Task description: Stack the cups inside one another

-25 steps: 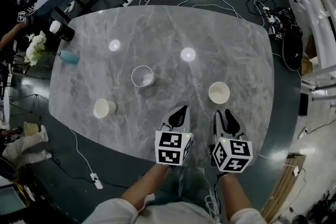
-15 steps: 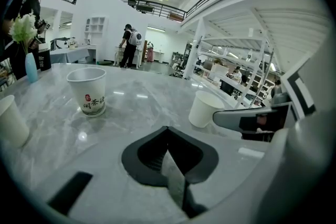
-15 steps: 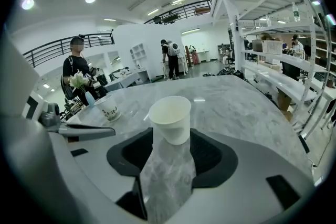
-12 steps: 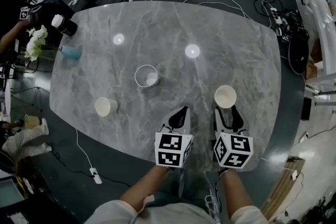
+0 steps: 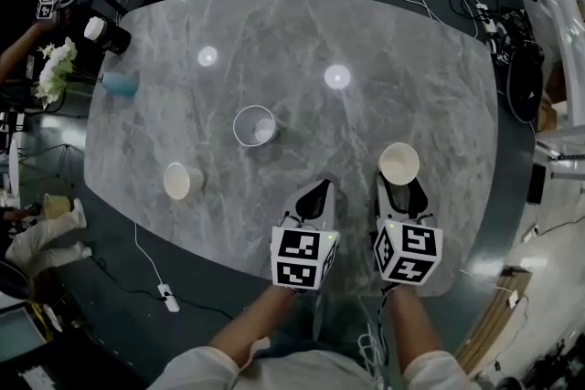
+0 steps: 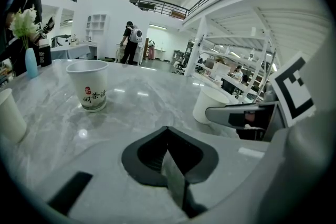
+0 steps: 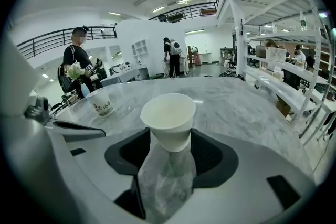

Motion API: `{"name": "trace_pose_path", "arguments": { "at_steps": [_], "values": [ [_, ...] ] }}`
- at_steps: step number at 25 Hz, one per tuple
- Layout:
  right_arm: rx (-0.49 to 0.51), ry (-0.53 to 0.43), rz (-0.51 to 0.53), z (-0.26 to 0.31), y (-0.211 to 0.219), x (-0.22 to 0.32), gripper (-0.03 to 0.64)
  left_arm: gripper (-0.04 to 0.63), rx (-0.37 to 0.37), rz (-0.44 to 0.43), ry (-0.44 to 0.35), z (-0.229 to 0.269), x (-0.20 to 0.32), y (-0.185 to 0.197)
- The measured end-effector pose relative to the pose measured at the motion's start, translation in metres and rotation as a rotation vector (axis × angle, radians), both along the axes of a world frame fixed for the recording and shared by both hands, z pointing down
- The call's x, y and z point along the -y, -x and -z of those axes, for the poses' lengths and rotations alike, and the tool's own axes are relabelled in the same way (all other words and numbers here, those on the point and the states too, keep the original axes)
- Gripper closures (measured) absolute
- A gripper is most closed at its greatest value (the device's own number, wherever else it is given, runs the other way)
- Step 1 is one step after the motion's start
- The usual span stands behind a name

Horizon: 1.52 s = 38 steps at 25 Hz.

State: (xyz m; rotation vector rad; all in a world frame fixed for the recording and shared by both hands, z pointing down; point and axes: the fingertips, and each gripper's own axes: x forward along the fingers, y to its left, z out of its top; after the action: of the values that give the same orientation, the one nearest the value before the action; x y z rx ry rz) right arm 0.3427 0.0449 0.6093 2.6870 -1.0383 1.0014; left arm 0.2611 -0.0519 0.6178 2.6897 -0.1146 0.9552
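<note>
Since the earlier frames, the right gripper [image 5: 400, 190] has advanced toward the far side of the table [image 5: 411, 59], and its jaws have just been opening. They now stand wide apart with the plain white cup [image 5: 399, 163] upright between them (its lower body is level with the pads, with no visible squeeze). This cup stands at the near right of the table. Left gripper [image 5: 319, 188]: jaws together, nothing between them, positioned just left of the right gripper at the near edge. Printed cup [image 5: 254, 125]: upright, mid-table, farther and left of both grippers. Second plain cup [image 5: 182, 181]: upright, near left, well apart from the others. Blue vase [image 5: 119, 84] with white flowers [image 5: 53, 73]: far left edge
</note>
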Motion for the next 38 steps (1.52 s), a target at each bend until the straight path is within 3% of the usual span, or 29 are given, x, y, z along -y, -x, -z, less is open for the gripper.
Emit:
{"name": "trace_pose_path", "arguments": {
  "at_steps": [19, 38],
  "values": [
    [-0.044, -0.009, 0.025, 0.017, 0.013, 0.011, 0.403, 0.600, -0.014, 0.045, -0.011, 0.010, 0.015, 0.021],
    [-0.119, -0.059, 0.197, 0.082, 0.052, 0.088, 0.403, 0.600, -0.101, 0.256, -0.062, 0.068, 0.081, 0.081]
  ]
}}
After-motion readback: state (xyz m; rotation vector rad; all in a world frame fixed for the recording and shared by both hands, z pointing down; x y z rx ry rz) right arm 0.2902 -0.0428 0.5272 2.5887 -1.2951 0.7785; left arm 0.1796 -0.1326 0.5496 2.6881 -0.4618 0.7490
